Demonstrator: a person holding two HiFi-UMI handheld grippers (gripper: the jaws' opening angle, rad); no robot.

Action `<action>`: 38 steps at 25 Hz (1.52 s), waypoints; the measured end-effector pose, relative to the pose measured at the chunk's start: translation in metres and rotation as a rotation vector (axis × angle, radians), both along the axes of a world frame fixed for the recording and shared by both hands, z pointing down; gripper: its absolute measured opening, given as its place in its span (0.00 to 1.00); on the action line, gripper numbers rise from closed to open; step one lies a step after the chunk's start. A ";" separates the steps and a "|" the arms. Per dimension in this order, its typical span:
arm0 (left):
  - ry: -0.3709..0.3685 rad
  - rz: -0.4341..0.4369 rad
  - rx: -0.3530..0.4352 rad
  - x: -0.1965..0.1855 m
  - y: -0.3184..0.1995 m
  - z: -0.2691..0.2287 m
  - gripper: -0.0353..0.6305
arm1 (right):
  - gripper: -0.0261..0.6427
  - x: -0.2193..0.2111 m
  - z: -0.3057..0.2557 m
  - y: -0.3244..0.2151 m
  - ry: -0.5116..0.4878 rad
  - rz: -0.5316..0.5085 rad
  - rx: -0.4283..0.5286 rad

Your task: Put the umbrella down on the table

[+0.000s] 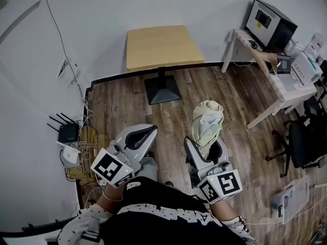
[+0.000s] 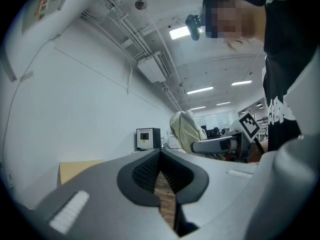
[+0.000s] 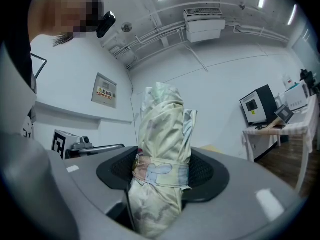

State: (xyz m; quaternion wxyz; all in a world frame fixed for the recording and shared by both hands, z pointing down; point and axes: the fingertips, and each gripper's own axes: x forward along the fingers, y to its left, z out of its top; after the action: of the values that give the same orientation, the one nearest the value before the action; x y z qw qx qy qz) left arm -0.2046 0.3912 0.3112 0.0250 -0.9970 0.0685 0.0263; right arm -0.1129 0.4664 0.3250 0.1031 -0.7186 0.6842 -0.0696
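- Your right gripper (image 1: 205,154) has its jaws spread wide but clamped on the folded cream fabric umbrella (image 3: 162,154), at its strap band. The umbrella is up over the wooden floor (image 1: 230,101), not on the desk.
- The umbrella's long axis runs out along the jaws, free end pointing ahead and up.
- The square light-wood desk (image 1: 163,47) lies ahead, well apart, slightly left of the umbrella — probably carry forward, then tip it level.
- Your left gripper (image 2: 161,169) — jaws together, nothing between them.
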 end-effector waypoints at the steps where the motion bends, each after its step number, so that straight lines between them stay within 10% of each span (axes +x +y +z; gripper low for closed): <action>1: -0.001 0.006 -0.002 0.002 -0.001 0.001 0.04 | 0.49 0.002 0.001 -0.001 -0.003 0.004 -0.002; 38: 0.051 0.141 -0.074 0.129 -0.202 0.014 0.04 | 0.49 0.120 0.005 -0.189 0.028 0.144 -0.092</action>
State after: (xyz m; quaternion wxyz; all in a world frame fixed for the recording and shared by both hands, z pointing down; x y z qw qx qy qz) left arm -0.0757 0.1894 0.3253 -0.0157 -0.9986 -0.0005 0.0510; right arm 0.0075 0.2772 0.3301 0.0653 -0.7708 0.6282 -0.0835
